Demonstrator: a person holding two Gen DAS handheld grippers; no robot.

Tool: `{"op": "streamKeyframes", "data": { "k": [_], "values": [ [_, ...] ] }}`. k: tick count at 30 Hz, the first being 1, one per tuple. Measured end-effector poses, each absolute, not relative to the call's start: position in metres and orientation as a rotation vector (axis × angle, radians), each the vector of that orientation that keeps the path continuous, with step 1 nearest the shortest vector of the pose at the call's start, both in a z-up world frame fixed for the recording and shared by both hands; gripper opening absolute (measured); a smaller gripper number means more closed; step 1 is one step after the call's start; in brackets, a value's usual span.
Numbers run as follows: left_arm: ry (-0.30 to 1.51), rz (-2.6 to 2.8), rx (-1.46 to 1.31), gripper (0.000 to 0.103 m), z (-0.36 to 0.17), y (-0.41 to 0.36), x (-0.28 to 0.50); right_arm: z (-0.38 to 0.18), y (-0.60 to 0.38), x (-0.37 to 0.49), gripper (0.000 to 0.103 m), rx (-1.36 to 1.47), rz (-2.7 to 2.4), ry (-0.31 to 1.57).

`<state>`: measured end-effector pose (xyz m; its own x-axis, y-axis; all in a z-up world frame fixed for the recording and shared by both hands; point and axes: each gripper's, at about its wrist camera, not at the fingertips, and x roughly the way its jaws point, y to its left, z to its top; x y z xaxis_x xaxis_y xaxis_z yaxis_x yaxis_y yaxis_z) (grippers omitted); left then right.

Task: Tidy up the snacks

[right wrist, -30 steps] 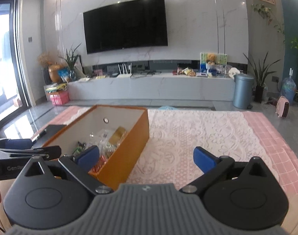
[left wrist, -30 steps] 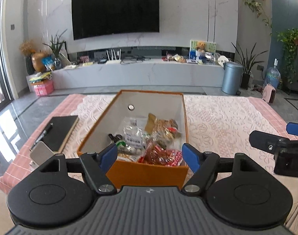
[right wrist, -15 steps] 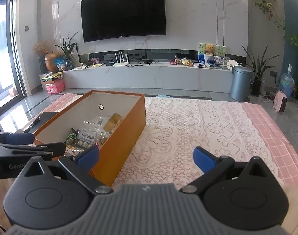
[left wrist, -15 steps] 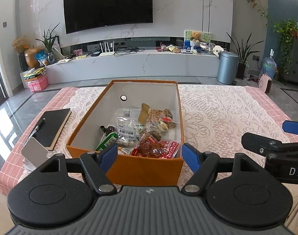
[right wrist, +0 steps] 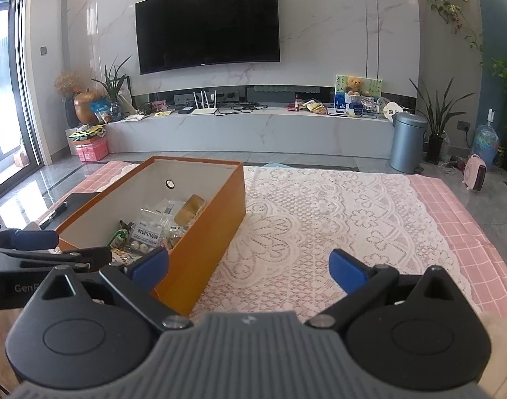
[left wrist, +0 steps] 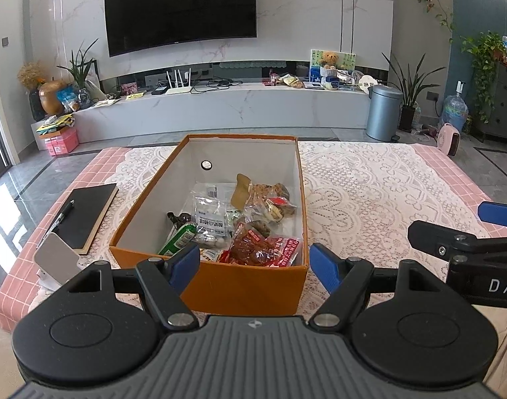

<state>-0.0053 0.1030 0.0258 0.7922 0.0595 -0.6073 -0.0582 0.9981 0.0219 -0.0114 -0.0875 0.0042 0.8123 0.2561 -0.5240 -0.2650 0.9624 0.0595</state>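
Snack packets (left wrist: 243,222) heaped at the near end of the open orange box (left wrist: 250,282) on the lace tablecloth (left wrist: 370,193), none lying outside it, with left gripper (left wrist: 255,262) and right gripper (right wrist: 248,266) spread, empty, suggesting gathering largely complete.

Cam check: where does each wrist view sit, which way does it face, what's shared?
Left wrist: on the open left claw, facing the orange cardboard box of snack packets; right claw shows at the right edge.
Right wrist: on the open right claw, facing the white lace tablecloth; box at left.
Shared: box, wall-mounted black television.
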Motion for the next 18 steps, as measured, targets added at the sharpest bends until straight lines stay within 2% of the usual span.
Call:
{"op": "streamKeyframes", "data": {
  "k": [18],
  "values": [
    [0.654, 0.060, 0.005, 0.088, 0.0256, 0.1024, -0.0049, 0.0046, -0.0885, -0.0111, 0.099, -0.022, 0.281, 0.552]
  ]
}}
